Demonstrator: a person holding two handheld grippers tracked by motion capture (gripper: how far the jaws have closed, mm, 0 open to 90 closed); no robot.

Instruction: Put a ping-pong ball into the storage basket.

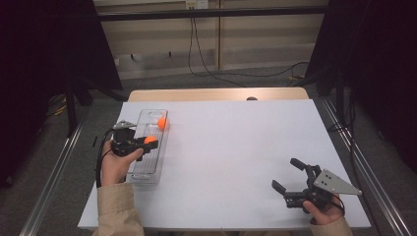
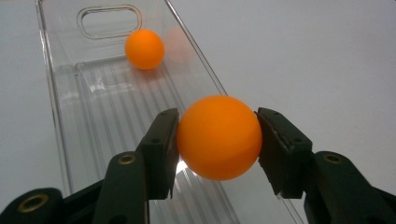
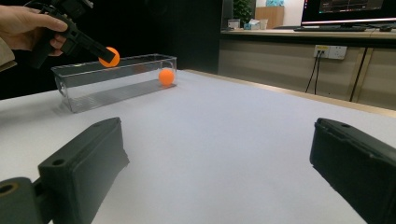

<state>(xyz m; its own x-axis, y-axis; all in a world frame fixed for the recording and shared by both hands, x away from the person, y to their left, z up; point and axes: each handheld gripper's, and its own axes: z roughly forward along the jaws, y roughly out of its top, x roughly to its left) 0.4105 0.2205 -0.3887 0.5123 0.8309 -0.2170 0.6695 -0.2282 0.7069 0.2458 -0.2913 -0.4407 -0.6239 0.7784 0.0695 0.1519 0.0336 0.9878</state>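
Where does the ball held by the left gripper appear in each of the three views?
High view: held ball left of centre, over the clear bin.
Left gripper view: held ball centre, between the jaws.
Right gripper view: held ball upper left, above the bin.
Shared landmark: second ball inside the bin.

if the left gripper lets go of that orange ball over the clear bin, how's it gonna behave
The held orange ball looks smooth and perfectly round, so it would probably roll along the clear bin once dropped. It resembles a hollow table-tennis ball, likely very light and bouncy. The left gripper touches it only at two small spots, so it may slip easily.
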